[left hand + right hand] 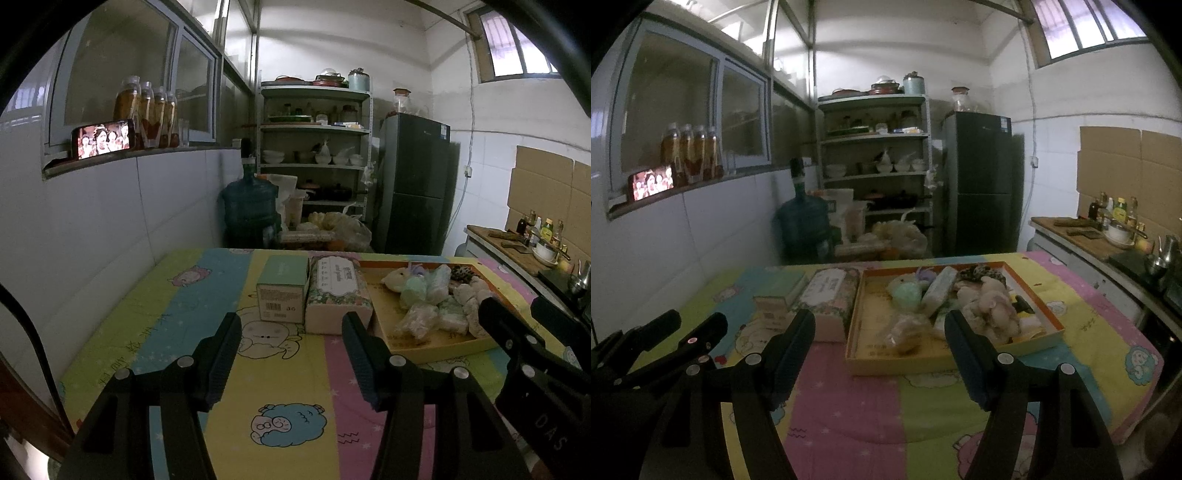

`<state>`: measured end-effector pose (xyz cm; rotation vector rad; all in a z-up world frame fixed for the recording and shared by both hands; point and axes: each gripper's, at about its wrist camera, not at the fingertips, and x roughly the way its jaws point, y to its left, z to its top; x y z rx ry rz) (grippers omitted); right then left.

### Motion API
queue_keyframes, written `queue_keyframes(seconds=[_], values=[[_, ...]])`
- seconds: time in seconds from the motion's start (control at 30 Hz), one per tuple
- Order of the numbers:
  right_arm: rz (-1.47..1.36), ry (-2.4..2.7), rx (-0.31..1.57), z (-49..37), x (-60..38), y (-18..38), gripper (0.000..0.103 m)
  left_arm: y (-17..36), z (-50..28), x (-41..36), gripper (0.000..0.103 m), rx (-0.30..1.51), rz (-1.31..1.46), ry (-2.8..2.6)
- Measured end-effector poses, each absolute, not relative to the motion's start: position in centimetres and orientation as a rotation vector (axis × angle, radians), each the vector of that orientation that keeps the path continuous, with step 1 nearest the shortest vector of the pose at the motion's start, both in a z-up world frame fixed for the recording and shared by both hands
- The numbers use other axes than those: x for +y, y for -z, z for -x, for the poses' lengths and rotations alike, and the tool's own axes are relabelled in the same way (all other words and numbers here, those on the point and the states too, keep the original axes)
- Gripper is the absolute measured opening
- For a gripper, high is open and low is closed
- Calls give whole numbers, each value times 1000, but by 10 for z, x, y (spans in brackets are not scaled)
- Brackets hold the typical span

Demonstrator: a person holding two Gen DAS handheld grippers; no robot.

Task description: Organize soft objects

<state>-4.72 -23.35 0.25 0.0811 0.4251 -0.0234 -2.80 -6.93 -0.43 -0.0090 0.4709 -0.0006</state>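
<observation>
A shallow yellow-orange box [857, 354] on the table holds several soft things: a beige plush toy [991, 308], a pale green ball [907, 295], and wrapped tissue packs [938, 291]. The box also shows in the left wrist view [436, 349], with the plush [471, 295] inside. A floral tissue pack [336, 295] and a mint green box [282, 291] stand left of it. My left gripper [291, 350] is open and empty, above the cloth in front of the tissue pack. My right gripper [879, 347] is open and empty, in front of the box.
The table wears a colourful cartoon cloth [288, 387]. A water jug [251, 206], shelves [314, 147] and a dark fridge [413, 184] stand behind it. A counter with bottles and a bowl [1108, 229] runs along the right. A lit phone [103, 142] rests on the window ledge.
</observation>
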Motion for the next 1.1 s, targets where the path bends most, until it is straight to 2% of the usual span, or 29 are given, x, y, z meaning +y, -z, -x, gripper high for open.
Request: queue_keyframes(seconds=[1.1], values=[[-81,23,428,46,-232,-3,75,9,34,-65,58,469,17,6]])
